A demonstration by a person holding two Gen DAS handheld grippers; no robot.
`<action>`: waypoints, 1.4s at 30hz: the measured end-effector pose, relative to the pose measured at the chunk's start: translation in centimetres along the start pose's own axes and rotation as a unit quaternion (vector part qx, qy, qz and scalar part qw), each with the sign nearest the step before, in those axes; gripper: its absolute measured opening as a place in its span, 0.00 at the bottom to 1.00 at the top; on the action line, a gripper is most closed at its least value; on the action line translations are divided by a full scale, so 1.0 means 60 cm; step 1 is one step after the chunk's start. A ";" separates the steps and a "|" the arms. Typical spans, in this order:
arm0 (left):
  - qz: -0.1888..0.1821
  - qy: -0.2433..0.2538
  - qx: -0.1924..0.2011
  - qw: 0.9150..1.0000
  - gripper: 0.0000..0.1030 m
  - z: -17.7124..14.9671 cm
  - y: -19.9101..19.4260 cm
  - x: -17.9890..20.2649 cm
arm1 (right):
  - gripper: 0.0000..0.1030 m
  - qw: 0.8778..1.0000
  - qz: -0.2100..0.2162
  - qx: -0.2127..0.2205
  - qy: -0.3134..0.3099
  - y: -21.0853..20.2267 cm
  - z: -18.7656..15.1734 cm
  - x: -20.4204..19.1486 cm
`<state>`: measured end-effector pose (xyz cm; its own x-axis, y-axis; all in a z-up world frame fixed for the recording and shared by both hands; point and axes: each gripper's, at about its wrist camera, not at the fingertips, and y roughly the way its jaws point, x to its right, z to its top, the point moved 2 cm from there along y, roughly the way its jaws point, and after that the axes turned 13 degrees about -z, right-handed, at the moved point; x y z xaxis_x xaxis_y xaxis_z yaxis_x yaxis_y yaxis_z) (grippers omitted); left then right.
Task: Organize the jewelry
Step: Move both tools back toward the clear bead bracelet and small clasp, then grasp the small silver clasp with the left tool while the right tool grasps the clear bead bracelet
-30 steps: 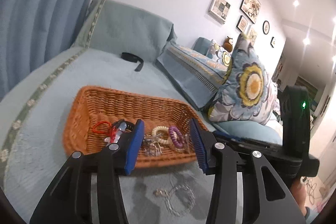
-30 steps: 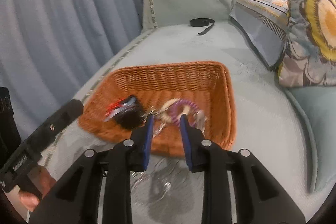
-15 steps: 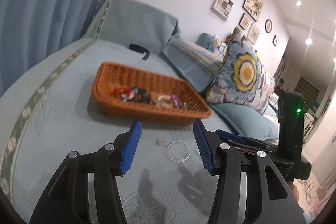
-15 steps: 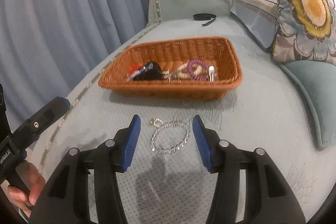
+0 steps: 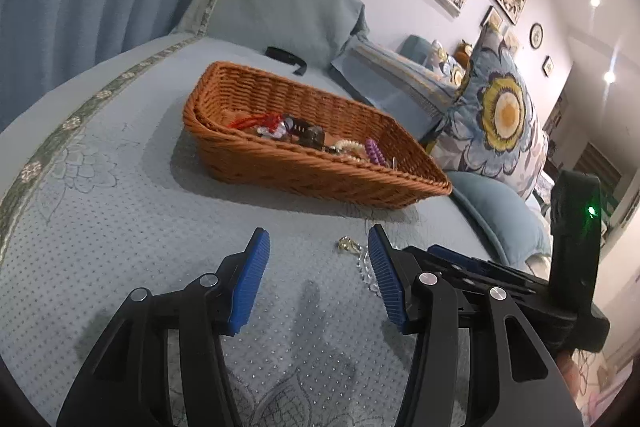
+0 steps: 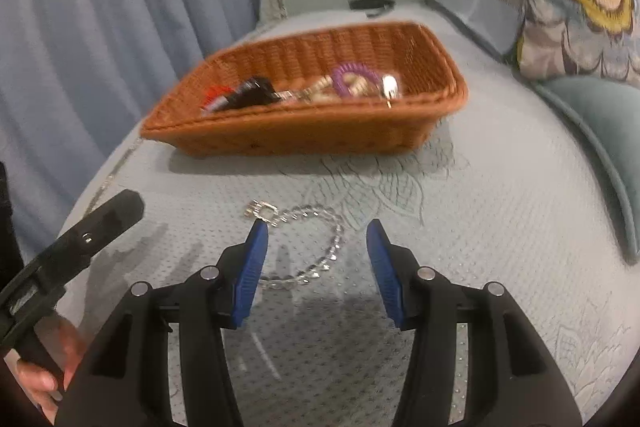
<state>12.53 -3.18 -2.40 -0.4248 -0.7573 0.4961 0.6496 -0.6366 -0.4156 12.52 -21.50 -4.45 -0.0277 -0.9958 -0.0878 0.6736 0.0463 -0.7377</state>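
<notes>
Retreat from the basket has been made over the last second: 1 second ago both grippers were at its rim, and now it is seen in the upper half of both views. The right gripper has been widened from nearly closed to wide-open jaws holding nothing, lowered around the bracelet lying on the bed at centre frame. The left gripper is also wide open and empty, with the bracelet beside its right jaw. A pick-up of this last loose piece is judged imminent.
</notes>
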 end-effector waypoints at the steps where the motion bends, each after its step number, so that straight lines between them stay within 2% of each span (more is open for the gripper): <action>1: 0.002 0.001 -0.003 1.000 0.48 -0.001 0.003 0.001 | 0.46 1.000 -0.002 -0.002 0.000 0.002 0.000 0.000; 5: 0.010 0.003 -0.023 1.000 0.48 -0.003 0.017 0.001 | 0.46 0.999 -0.034 -0.026 -0.030 0.020 -0.005 -0.018; 11: 0.014 0.008 -0.037 0.999 0.47 -0.006 0.027 0.005 | 0.22 0.989 -0.113 -0.011 -0.094 0.014 -0.014 -0.043; 16: 0.013 0.016 -0.055 0.998 0.47 -0.009 0.038 0.010 | 0.21 0.985 -0.156 -0.013 -0.073 0.019 -0.009 0.006; 19: 0.000 0.022 -0.079 0.997 0.47 -0.009 0.055 0.014 | 0.21 0.989 -0.138 -0.024 -0.047 0.022 -0.005 0.043; 24: -0.002 0.035 -0.128 0.991 0.47 -0.007 0.109 0.028 | 0.21 0.993 -0.108 -0.021 -0.044 0.018 -0.009 0.052; 25: 0.007 0.042 -0.145 0.988 0.46 -0.007 0.126 0.032 | 0.21 0.994 -0.099 -0.022 -0.041 0.018 -0.010 0.053; 28: 0.036 0.077 -0.160 0.983 0.46 -0.005 0.156 0.049 | 0.21 0.998 -0.055 -0.027 -0.032 0.016 -0.009 0.064; 31: 0.059 0.094 -0.172 0.979 0.46 -0.003 0.177 0.055 | 0.22 0.998 -0.048 -0.030 -0.033 0.015 -0.010 0.063; 33: 0.070 0.102 -0.175 0.977 0.39 -0.003 0.180 0.054 | 0.26 0.998 -0.046 -0.031 -0.038 0.016 -0.011 0.059; 35: 0.076 0.102 -0.170 0.977 0.20 -0.003 0.177 0.052 | 0.27 0.997 -0.051 -0.030 -0.042 0.018 -0.010 0.055; 38: 0.066 0.094 -0.161 0.980 0.18 -0.004 0.164 0.048 | 0.27 0.997 -0.052 -0.023 -0.050 0.016 -0.011 0.049; 39: 0.067 0.095 -0.159 0.980 0.18 -0.005 0.159 0.049 | 0.24 0.997 -0.047 -0.022 -0.050 0.018 -0.010 0.049; 40: 0.067 0.096 -0.157 0.981 0.18 -0.008 0.154 0.050 | 0.13 0.997 -0.044 -0.021 -0.052 0.019 -0.009 0.046; 42: 0.060 0.095 -0.144 0.983 0.15 -0.016 0.131 0.054 | 0.06 0.998 -0.037 -0.017 -0.056 0.015 -0.010 0.042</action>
<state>15.62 -10.78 -4.78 -0.4839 -0.8252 0.2914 0.5076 -0.5359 -0.6747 12.60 -23.91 -5.75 0.0064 -0.9991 0.0415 0.6469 -0.0275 -0.7620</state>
